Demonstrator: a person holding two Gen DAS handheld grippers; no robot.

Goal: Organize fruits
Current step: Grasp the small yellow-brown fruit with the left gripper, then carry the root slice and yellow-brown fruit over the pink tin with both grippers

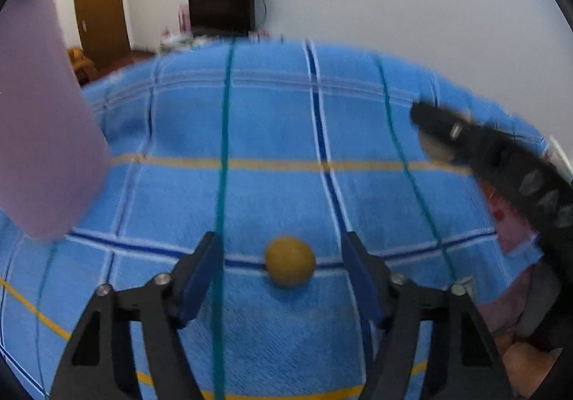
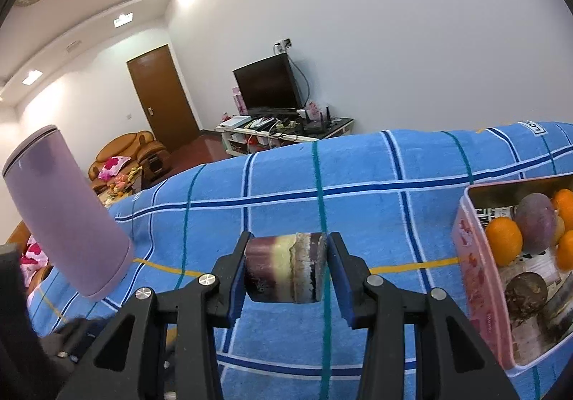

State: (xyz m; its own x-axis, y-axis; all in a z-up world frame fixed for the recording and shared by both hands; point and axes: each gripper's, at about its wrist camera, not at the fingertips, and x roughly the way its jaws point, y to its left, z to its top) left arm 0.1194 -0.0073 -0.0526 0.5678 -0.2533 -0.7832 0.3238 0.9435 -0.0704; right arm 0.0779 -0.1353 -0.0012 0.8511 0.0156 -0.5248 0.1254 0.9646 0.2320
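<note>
A small round yellow-brown fruit lies on the blue checked cloth, between the open fingers of my left gripper, which is empty. My right gripper is shut on a short purple and cream sugarcane piece and holds it above the cloth. A pink tin box at the right holds oranges, a purple round fruit and dark sugarcane pieces. The right gripper also shows blurred at the right of the left wrist view.
A tall lilac cup stands at the left on the cloth; it also fills the left of the left wrist view. Beyond the table are a TV on a stand, a brown door and a sofa.
</note>
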